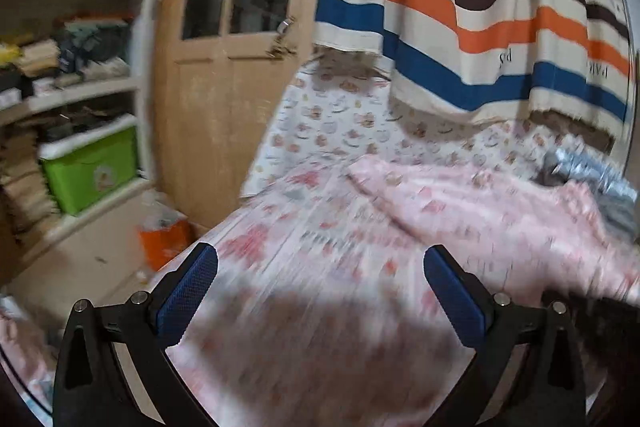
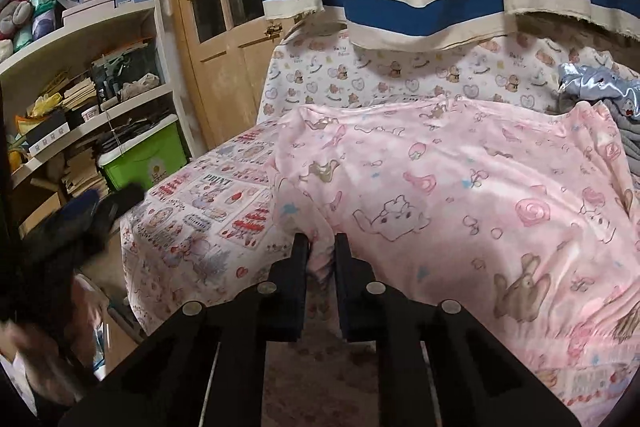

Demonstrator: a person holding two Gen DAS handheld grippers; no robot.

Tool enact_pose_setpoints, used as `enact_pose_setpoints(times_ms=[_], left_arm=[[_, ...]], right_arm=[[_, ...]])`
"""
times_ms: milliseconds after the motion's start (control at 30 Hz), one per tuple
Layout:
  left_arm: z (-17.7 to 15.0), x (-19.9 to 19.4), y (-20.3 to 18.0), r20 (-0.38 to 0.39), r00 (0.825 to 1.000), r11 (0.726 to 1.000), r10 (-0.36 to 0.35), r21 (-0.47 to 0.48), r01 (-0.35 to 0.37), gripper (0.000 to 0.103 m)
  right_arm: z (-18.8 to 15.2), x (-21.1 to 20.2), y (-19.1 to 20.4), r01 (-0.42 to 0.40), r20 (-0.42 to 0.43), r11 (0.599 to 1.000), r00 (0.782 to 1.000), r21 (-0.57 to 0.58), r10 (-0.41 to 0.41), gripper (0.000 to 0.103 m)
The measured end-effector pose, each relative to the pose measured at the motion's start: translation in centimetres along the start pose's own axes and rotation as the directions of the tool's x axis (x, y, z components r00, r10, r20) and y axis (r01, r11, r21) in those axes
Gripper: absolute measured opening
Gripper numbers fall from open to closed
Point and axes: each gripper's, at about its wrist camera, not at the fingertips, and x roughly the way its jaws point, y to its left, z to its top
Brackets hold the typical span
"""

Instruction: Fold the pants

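Pink pants (image 2: 460,195) edge pinched in right gripper (image 2: 322,247); left gripper (image 1: 320,267) hovers spread.

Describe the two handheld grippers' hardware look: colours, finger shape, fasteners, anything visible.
Left gripper: matte black frame with angled linkage arms, round silver pivot pins, and blue pads with a fine cross-hatch texture on flat paddle-shaped fingers. Right gripper: same black linkage and silver pins; its fingers are straight, square-ended bars, pad faces barely showing. No cables or markings visible in either wrist view.

Even indoor light; left wrist view smeared by motion blur, right wrist view sharp, both edges fisheye-bent
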Motion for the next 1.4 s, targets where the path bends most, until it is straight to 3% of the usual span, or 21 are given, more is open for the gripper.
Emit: enact_pose_setpoints(times_ms=[100, 167, 233, 333, 433, 533, 600, 633, 700, 800, 867, 967, 1067, 1267, 1400], left_arm=[[3.5, 4.1, -0.2, -0.055, 0.993, 0.994, -0.104, -0.025, 0.103, 0.095], [6.0, 7.5, -0.6, -0.116, 0.98, 0.987, -0.16, -0.04, 0.156, 0.081], [7.9, 11.0, -0.7, -0.18, 0.966, 0.981, -0.187, -0.083, 0.174, 0.07], [9.7, 15.8, -0.8, -0.272, 0.94, 0.976, -0.205, -0.128, 0.176, 0.067], [10.0, 19.9, -0.4, -0.372, 0.903, 0.971, -0.216, -0.182, 0.157, 0.06], [9.0, 23.0, 0.2, -0.456, 0.85, 0.95, -0.263, -0.275, 0.147, 0.049], [8.3, 23.9, 0.4, -0.474, 0.823, 0.928, -0.315, -0.336, 0.162, 0.041], [8.1, 24.2, 0.5, -0.46, 0.818, 0.913, -0.346, -0.367, 0.179, 0.036], [7.9, 24.5, 0.8, -0.416, 0.824, 0.884, -0.385, -0.422, 0.199, 0.026], [8.0, 25.0, 0.9, -0.399, 0.841, 0.882, -0.366, -0.437, 0.176, 0.002], [8.4, 25.0, 0.7, -0.388, 0.849, 0.887, -0.36, -0.425, 0.182, 0.001], [9.7, 24.2, 0.2, -0.353, 0.883, 0.914, -0.311, -0.366, 0.175, 0.001], [11.3, 22.9, -0.8, -0.31, 0.904, 0.928, -0.294, -0.318, 0.193, 0.001], [14.6, 21.4, -5.5, -0.274, 0.92, 0.954, -0.28, -0.189, 0.233, 0.001], [16.1, 21.3, -9.9, -0.263, 0.903, 0.936, -0.34, -0.188, 0.297, 0.001]], right_arm=[[0.0, -0.3, 0.0, 0.004, 0.007, 1.0, 1.0, -0.008, -0.004, 0.013], [0.0, -0.3, 0.0, 0.004, 0.009, 1.0, 1.0, -0.008, -0.004, 0.013], [0.0, -0.3, 0.0, 0.007, 0.012, 1.0, 1.0, -0.009, -0.007, 0.013], [0.0, -0.6, 0.1, 0.009, 0.02, 1.0, 1.0, -0.007, -0.008, 0.013], [0.2, -0.7, 0.0, 0.009, 0.03, 1.0, 1.0, -0.014, -0.009, 0.013], [0.3, -0.9, -0.2, 0.018, 0.044, 1.0, 0.999, -0.018, -0.017, 0.013], [0.3, -0.8, -0.4, 0.015, 0.046, 1.0, 0.999, -0.008, -0.014, 0.013], [0.3, -0.8, -0.6, 0.012, 0.045, 1.0, 0.999, 0.0, -0.012, 0.013], [0.3, -0.7, -0.8, 0.007, 0.038, 1.0, 0.999, 0.006, -0.007, 0.013], [0.3, -0.6, -1.0, 0.003, 0.035, 1.0, 0.999, 0.011, -0.003, 0.013], [0.3, -0.7, -1.2, 0.006, 0.039, 1.0, 0.999, 0.009, -0.006, 0.013], [0.2, -0.8, -1.4, 0.003, 0.042, 1.0, 0.999, 0.016, -0.004, 0.013], [0.3, -1.0, -1.7, 0.001, 0.048, 1.0, 0.999, 0.027, -0.002, 0.013], [0.6, -3.0, -3.1, 0.021, 0.105, 0.998, 0.994, 0.063, -0.028, 0.013], [0.2, -4.6, -4.3, 0.054, 0.145, 0.995, 0.987, 0.089, -0.067, 0.012]])
